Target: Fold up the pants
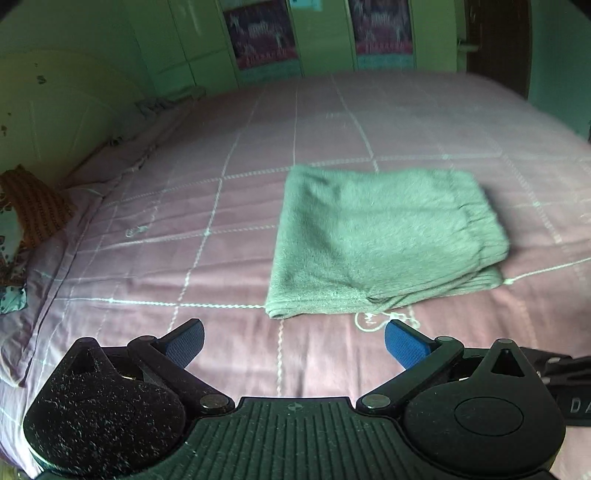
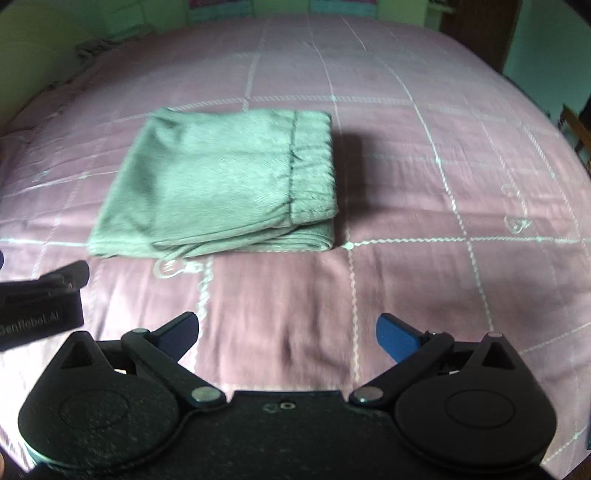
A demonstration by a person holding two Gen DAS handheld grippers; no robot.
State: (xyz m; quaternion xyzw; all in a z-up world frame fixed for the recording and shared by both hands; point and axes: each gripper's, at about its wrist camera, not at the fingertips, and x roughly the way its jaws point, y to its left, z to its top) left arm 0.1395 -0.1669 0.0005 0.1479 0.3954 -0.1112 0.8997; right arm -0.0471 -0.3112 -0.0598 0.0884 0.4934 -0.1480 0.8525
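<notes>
Grey-green pants [image 1: 384,240] lie folded into a compact rectangle on the pink bed, waistband on the right side. They also show in the right wrist view [image 2: 221,184]. My left gripper [image 1: 293,343] is open and empty, just in front of the pants' near edge. My right gripper [image 2: 288,336] is open and empty, further back from the pants and to their right. The left gripper's body [image 2: 40,295] shows at the left edge of the right wrist view.
The pink quilted bedspread [image 1: 184,229] with white grid lines covers the bed. An orange knitted item [image 1: 37,206] lies at the bed's left edge. Green cupboards [image 1: 325,33] and a dark door [image 1: 498,40] stand beyond the far side.
</notes>
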